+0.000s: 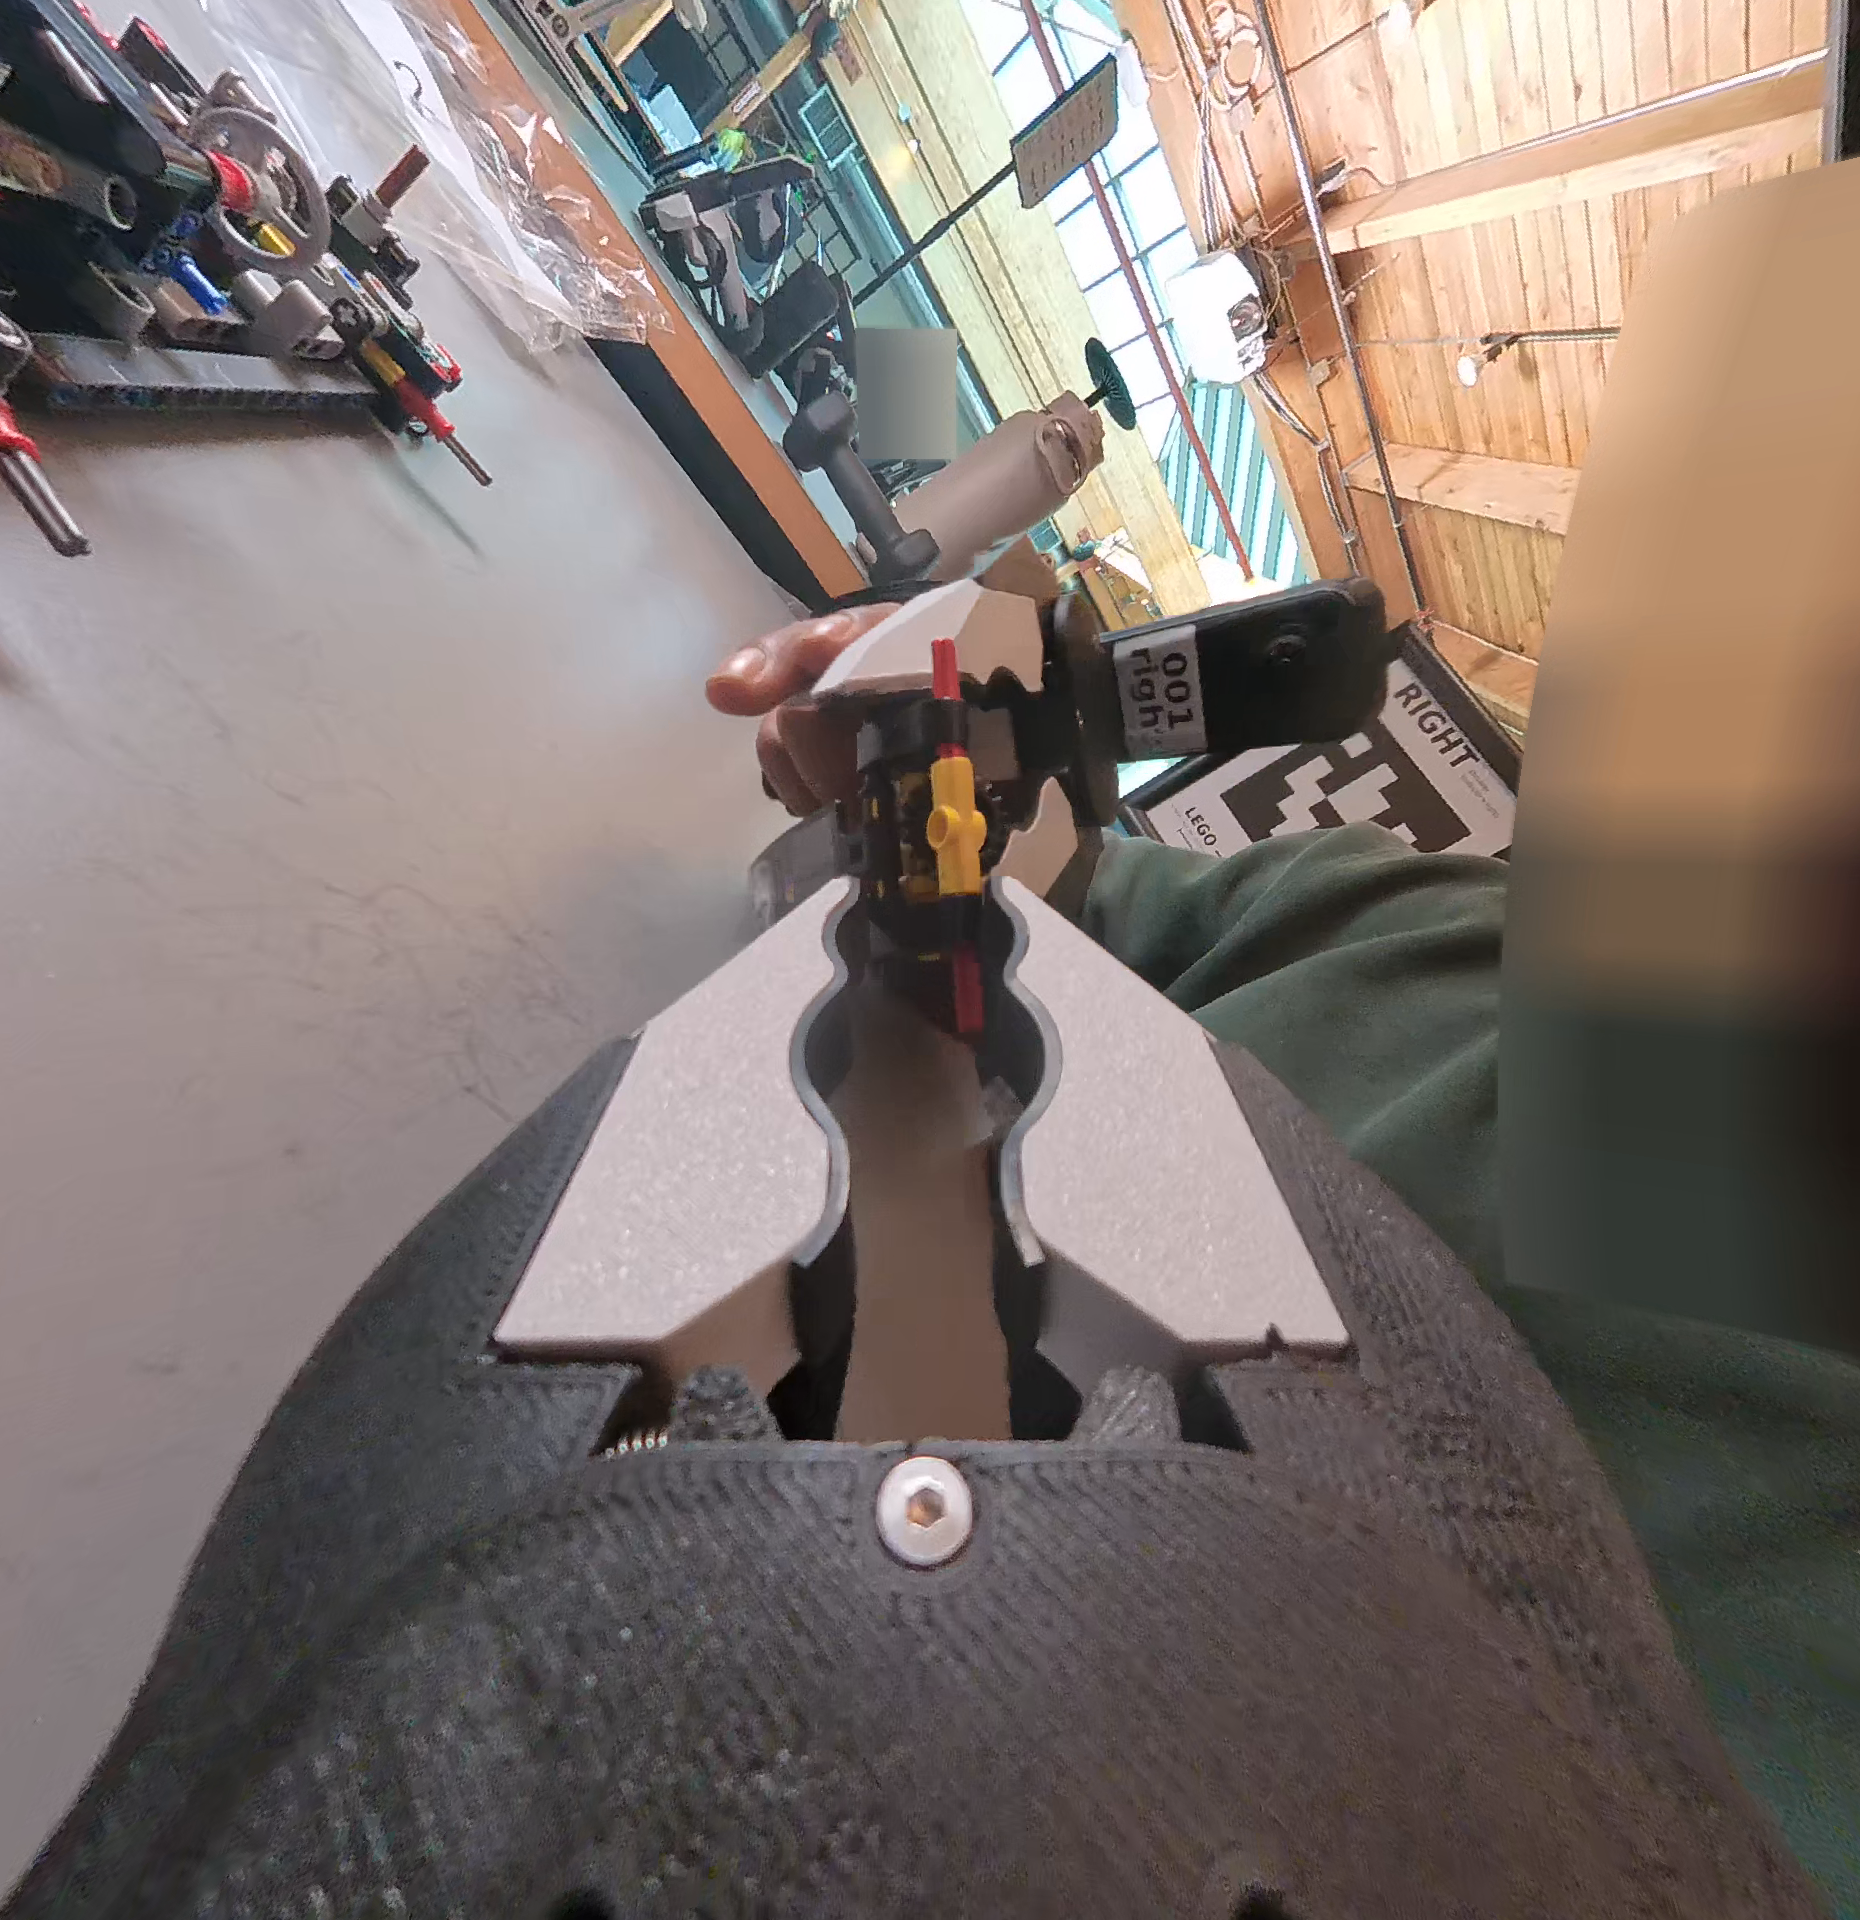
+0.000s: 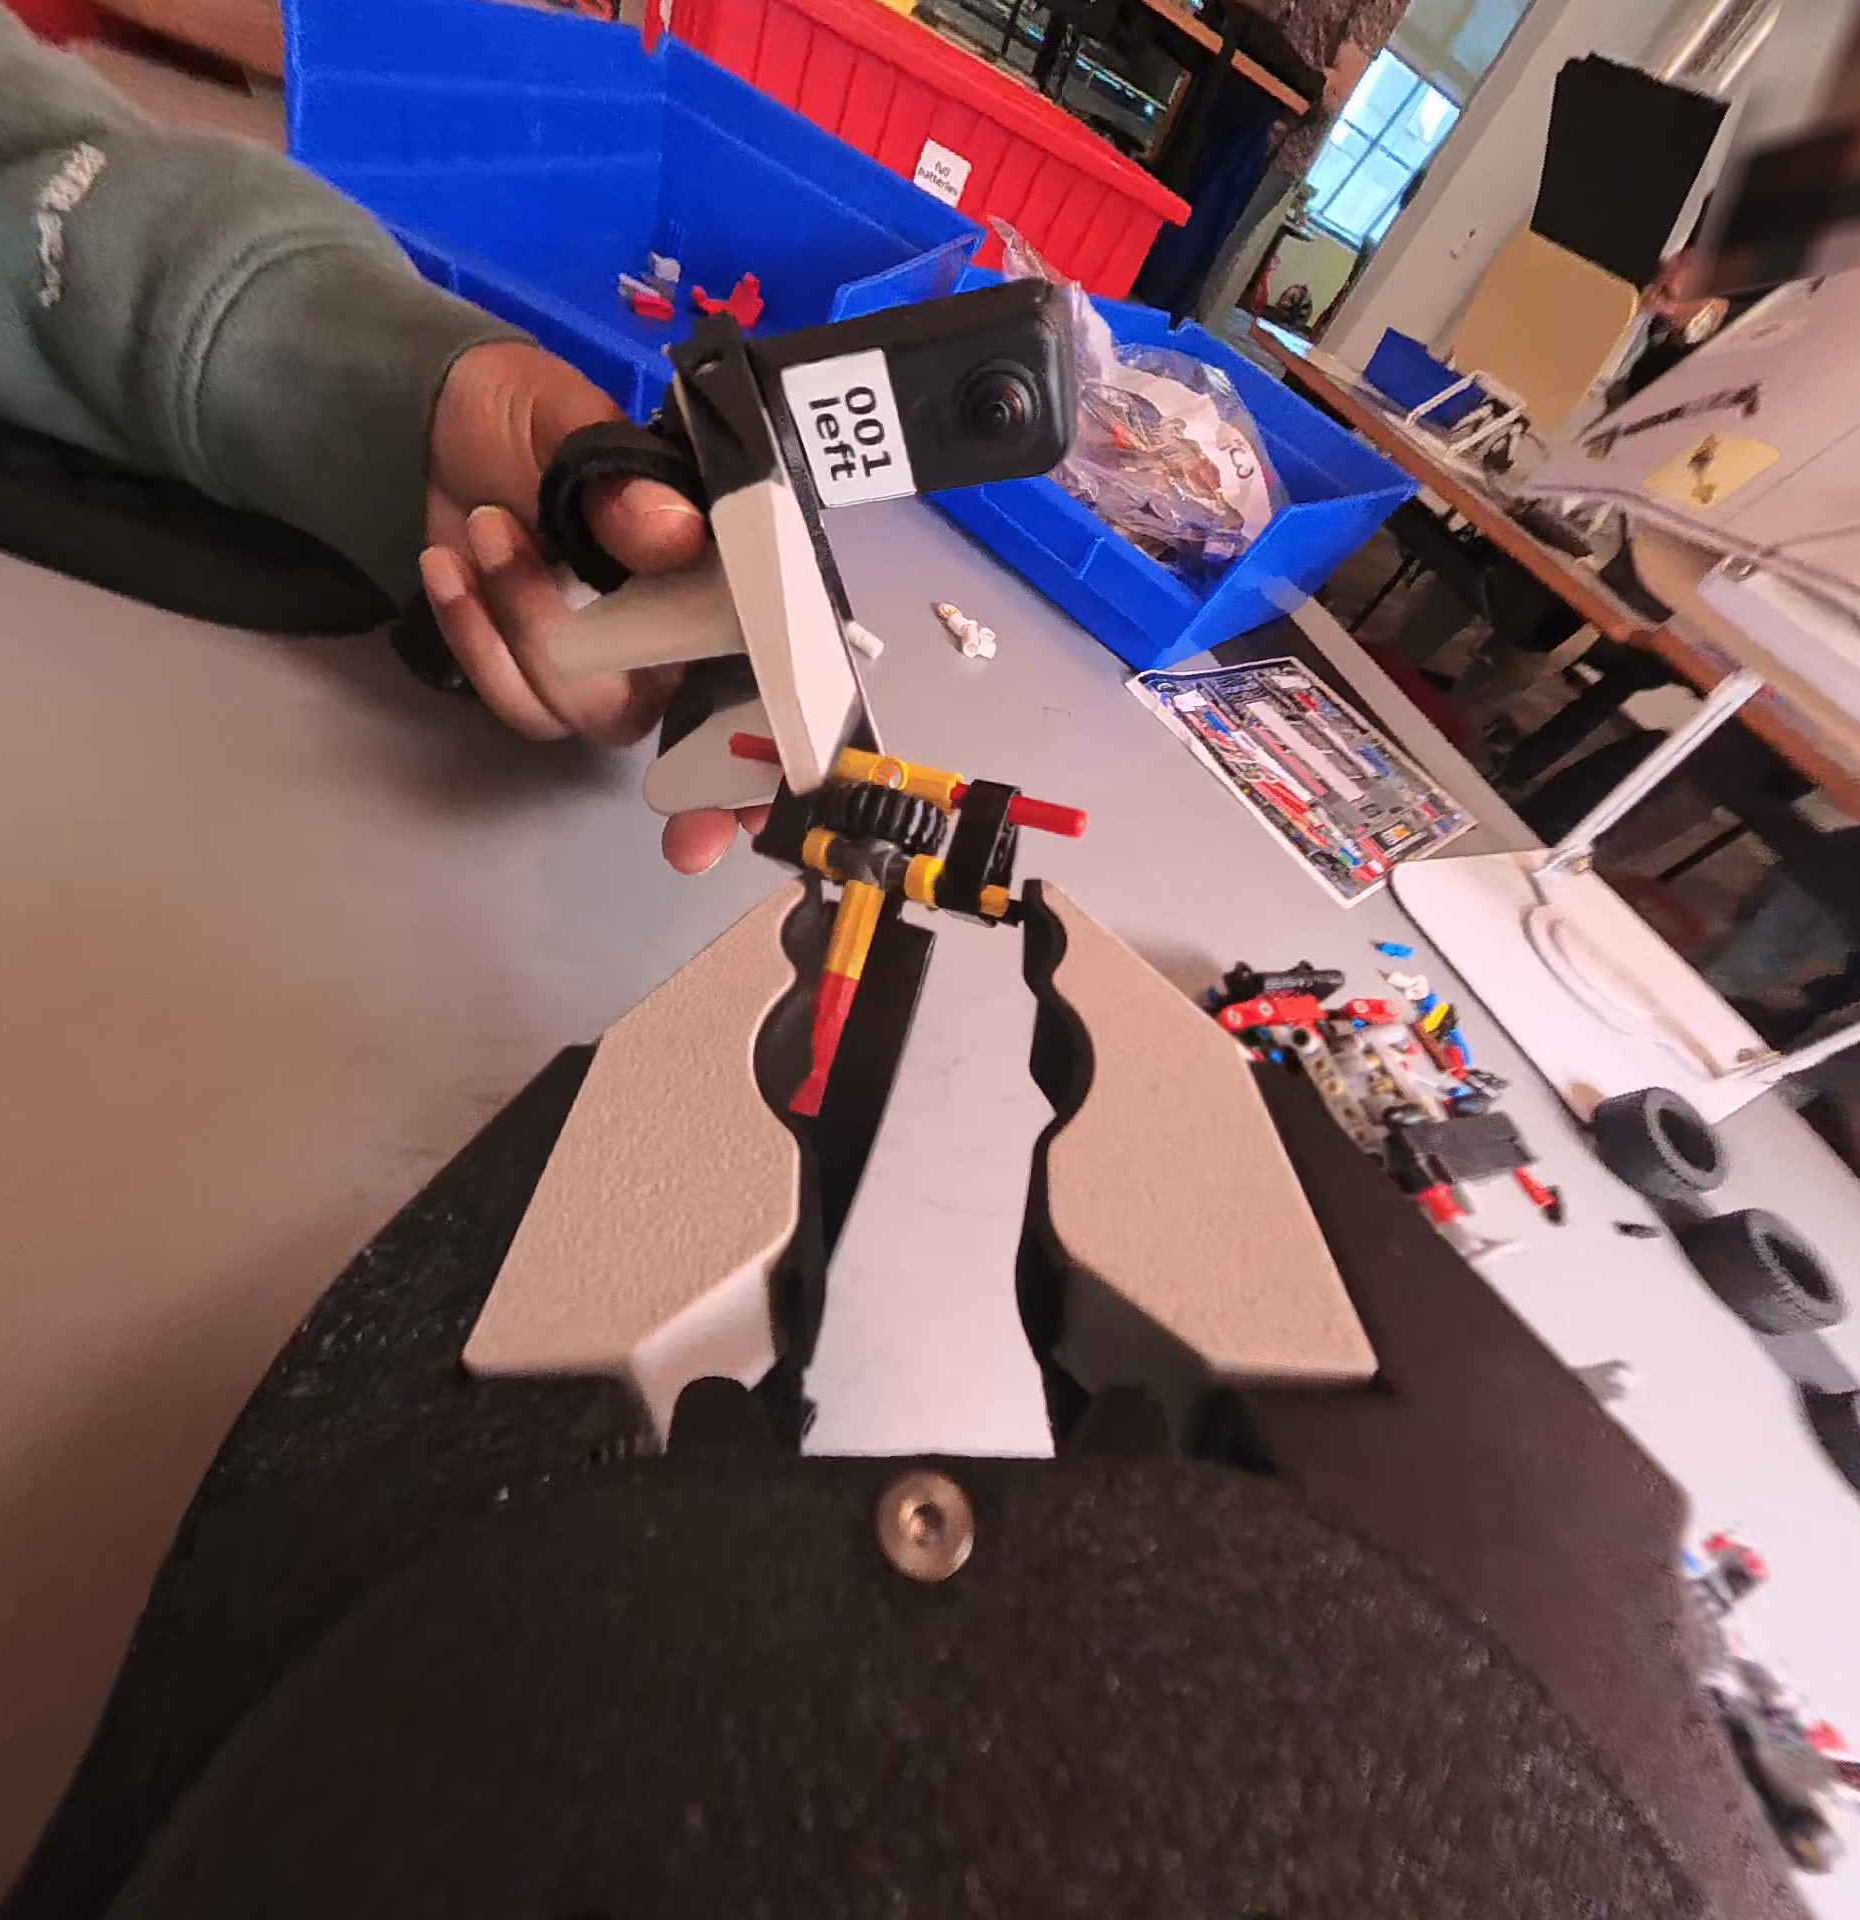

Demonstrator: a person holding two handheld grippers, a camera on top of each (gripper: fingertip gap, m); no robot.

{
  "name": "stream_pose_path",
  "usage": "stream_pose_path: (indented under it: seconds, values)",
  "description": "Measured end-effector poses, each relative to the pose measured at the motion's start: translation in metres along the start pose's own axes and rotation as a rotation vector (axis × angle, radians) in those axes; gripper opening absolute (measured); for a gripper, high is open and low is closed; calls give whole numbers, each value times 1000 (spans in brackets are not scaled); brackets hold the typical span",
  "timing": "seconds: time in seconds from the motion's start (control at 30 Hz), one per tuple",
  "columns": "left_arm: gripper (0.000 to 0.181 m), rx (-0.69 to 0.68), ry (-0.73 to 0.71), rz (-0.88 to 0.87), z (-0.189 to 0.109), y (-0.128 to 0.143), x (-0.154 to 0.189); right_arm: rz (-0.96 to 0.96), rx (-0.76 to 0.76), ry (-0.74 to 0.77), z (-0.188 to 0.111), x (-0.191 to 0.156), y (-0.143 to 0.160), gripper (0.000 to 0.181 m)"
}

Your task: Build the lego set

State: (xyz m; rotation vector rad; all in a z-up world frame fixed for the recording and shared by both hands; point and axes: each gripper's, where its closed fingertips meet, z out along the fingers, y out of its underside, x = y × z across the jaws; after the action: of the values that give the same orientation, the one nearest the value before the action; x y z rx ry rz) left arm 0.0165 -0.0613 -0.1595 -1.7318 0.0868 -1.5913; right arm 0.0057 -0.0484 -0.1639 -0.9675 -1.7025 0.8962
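Grey bench [image 2: 282, 935], blue bins [image 2: 552, 156] along far edge. Small gear block [image 2: 895, 831] held mid-air above bench, gripped by left gripper [image 1: 921, 894] and right gripper [image 2: 910, 904], both jaws narrow on it. Chassis [image 2: 1383, 1060], tyres [image 2: 1664, 1143] loose at right edge; most assembly probably left.

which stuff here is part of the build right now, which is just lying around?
In play:
- small gear assembly, held up between both grippers
- left gripper
- right gripper

Idle:
- loose parts pile
- black tyres
- instruction sheet
- blue bins
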Motion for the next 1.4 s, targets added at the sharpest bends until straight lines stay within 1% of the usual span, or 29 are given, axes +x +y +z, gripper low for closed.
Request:
stream_pose_path:
  seconds: [0.1, 0.17, 0.27, 0.3, 0.37, 0.43, 0.67, 0.73, 0.83, 0.9, 0.97, 1.07, 1.13, 1.2, 1.23, 1.27, 1.3, 1.33, 1.4]
  values:
    - [23, 22, 20, -3, -1, -4, 4, 98, 7, -26, 0, 3, 4, 35]
    - [30, 19, 17, 16, -2, -4, 5, 157, 17, -41, 0, 5, 5, 34]
    - [38, -18, -26, 96, 0, 1, 3, 262, 42, -68, -1, 9, 3, 34]
    - [38, -33, -47, 126, 0, 2, 2, 295, 53, -77, -2, 10, 3, 34]
    - [35, -50, -89, 180, 2, 5, -1, 345, 65, -92, -3, 12, 3, 34]
    - [29, -51, -101, 196, 2, 5, -2, 370, 73, -100, -4, 13, 2, 34]
    - [18, -37, -147, 286, 3, 2, -2, 396, 73, -116, -3, 11, 2, 34]
    - [12, -34, -152, 323, 4, 2, 0, 412, 70, -119, -3, 11, 4, 34]
    - [10, -51, -166, 366, 3, 4, 0, 418, 64, -123, -2, 10, 6, 34]
    - [19, -65, -177, 400, 3, 5, -1, 414, 75, -110, -2, 13, 4, 34]
    - [32, -90, -203, 446, 3, 7, -4, 419, 109, -109, -4, 14, -1, 34]
    - [50, -143, -226, 528, 12, 18, -7, 442, 219, -139, -10, 14, -18, 34]
    - [57, -159, -199, 569, 22, 25, -2, 464, 318, -181, -14, 10, -34, 34]
    - [52, -145, -137, 584, 31, 27, 11, 481, 376, -219, -16, 5, -43, 34]
    - [46, -139, -114, 592, 33, 28, 15, 490, 388, -243, -15, 2, -46, 34]
    - [35, -139, -107, 600, 34, 29, 18, 500, 393, -268, -15, -2, -47, 34]
    - [24, -141, -126, 605, 33, 28, 15, 514, 398, -289, -14, -4, -47, 34]
    - [19, -139, -160, 605, 31, 26, 11, 528, 389, -290, -14, -4, -46, 34]
    - [19, -116, -216, 592, 25, 20, 5, 532, 366, -276, -13, 0, -41, 34]
